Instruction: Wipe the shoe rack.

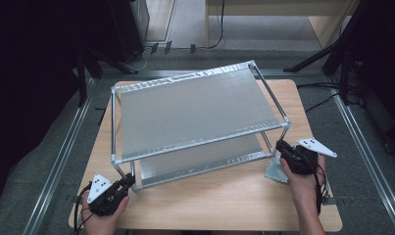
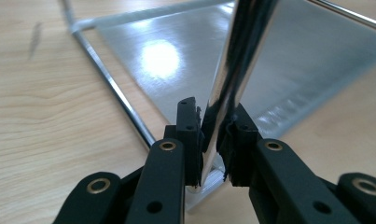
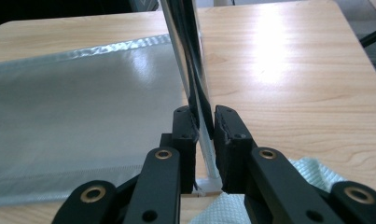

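Two grippers hold the two-tier rack (image 1: pixel 195 107) by its near legs. The rack stands on the wooden surface (image 1: pixel 224 200), chrome tube frame with two silvery mesh shelves, one above the other, its long side turned slightly askew to the near edge. Left gripper (image 1: pixel 129 182): jaws closed on the near-left leg (image 2: pixel 232 70), low down, just above the white corner joint; in the left gripper view the tube sits clamped between both pads. Right gripper (image 1: pixel 282 147): jaws closed on the near-right leg (image 3: pixel 192 70), also close to its foot. A pale green cloth (image 1: pixel 276 171) lies on the surface just beside that leg, under the right gripper.
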Tool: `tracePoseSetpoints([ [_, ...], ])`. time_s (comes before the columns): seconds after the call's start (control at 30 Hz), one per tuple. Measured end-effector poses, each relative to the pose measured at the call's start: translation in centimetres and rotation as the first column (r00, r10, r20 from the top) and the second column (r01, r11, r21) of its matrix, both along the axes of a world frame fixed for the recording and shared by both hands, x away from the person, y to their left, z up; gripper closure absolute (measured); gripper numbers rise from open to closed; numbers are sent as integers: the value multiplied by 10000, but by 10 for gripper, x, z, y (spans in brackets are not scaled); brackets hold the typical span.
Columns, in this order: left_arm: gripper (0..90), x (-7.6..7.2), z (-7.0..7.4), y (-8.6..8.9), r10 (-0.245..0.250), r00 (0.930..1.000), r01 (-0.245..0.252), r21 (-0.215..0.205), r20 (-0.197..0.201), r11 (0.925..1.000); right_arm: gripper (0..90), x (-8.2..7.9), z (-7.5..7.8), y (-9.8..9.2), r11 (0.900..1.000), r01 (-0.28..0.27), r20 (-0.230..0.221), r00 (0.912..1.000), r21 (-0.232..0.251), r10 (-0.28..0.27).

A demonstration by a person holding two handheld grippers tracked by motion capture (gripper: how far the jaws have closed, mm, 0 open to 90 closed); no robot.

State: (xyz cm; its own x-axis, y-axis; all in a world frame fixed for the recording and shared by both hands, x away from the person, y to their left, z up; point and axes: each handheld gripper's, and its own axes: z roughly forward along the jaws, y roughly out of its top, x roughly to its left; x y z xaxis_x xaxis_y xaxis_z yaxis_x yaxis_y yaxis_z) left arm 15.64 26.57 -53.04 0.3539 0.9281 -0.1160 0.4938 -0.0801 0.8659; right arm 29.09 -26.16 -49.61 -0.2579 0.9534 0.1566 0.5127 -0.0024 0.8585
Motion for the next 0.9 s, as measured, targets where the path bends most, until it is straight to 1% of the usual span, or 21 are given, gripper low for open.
tracePoseSetpoints([
  [0.07, 790, -5, -1, -1, -358, 9993, 358, -51, 58, 9993, 789, 1, -1, -3, 10000, 23, 66, 10000, 18, -23],
  [0.13, 788, -9, -3, -1, -654, 9978, 657, -368, 104, 9972, 790, 2, -1, -5, 9999, 27, 58, 10000, 103, -27],
  [0.17, 786, -11, -3, 0, -831, 9965, 835, -446, 109, 9955, 792, 2, -1, -6, 10000, 5, 63, 10000, 90, -6],
  [0.23, 785, -14, -3, 1, -1109, 9937, 1113, -335, 133, 9932, 797, 0, -1, -6, 10000, 27, 103, 9999, -87, -26],
  [0.3, 782, -15, -3, 1, -1210, 9925, 1214, -257, 161, 9923, 798, -2, 0, -6, 9999, 30, 65, 10000, -124, -29],
  [0.33, 778, -14, -3, 1, -1240, 9922, 1244, -286, 158, 9918, 798, -4, 0, -7, 9999, 36, 63, 10000, -127, -35],
  [0.37, 771, -13, -3, 2, -1206, 9925, 1210, -248, 186, 9923, 796, -6, 0, -8, 10000, 11, 21, 10000, -86, -11],
  [0.4, 764, -13, -3, 2, -1181, 9928, 1187, -327, 212, 9924, 791, -8, 1, -10, 9999, -106, -30, 9999, 25, 106],
  [0.43, 757, -12, -2, 3, -1195, 9925, 1204, -379, 241, 9920, 764, -11, 2, -14, 9992, -358, -39, 9993, 174, 359],
  [0.5, 719, -12, -1, 5, -1157, 9928, 1172, -531, 301, 9917, 670, -19, 10, -24, 9939, -974, 127, 9952, 514, 968],
  [0.57, 712, -12, 0, 6, -1162, 9925, 1186, -726, 368, 9903, 570, -27, 19, -37, 9899, -1228, 324, 9922, 713, 1207],
  [0.63, 708, -11, 0, 5, -1153, 9926, 1178, -682, 392, 9907, 515, -33, 24, -52, 9864, -1226, 552, 9916, 1093, 1171],
  [0.67, 720, -11, 0, 4, -1113, 9930, 1133, -557, 394, 9920, 486, -35, 25, -58, 9855, -1148, 568, 9925, 1251, 1084],
  [0.7, 732, -10, -1, 4, -1079, 9934, 1099, -524, 393, 9926, 456, -37, 23, -64, 9863, -1037, 511, 9939, 1283, 978],
  [0.73, 746, -10, -1, 3, -1090, 9933, 1110, -526, 392, 9924, 417, -38, 20, -67, 9892, -884, 292, 9959, 1172, 855],
  [0.8, 761, -11, -1, 3, -1074, 9935, 1092, -499, 380, 9928, 341, -40, 10, -70, 9973, -544, -186, 9983, 497, 554],
  [0.87, 754, -11, -1, 3, -1055, 9937, 1075, -572, 381, 9926, 270, -39, -2, -73, 9992, -391, -746, 9965, -72, 385],
  [0.9, 736, -10, -1, 4, -1050, 9938, 1072, -649, 365, 9921, 245, -38, -8, -74, 9991, -359, -982, 9946, -232, 335],
])
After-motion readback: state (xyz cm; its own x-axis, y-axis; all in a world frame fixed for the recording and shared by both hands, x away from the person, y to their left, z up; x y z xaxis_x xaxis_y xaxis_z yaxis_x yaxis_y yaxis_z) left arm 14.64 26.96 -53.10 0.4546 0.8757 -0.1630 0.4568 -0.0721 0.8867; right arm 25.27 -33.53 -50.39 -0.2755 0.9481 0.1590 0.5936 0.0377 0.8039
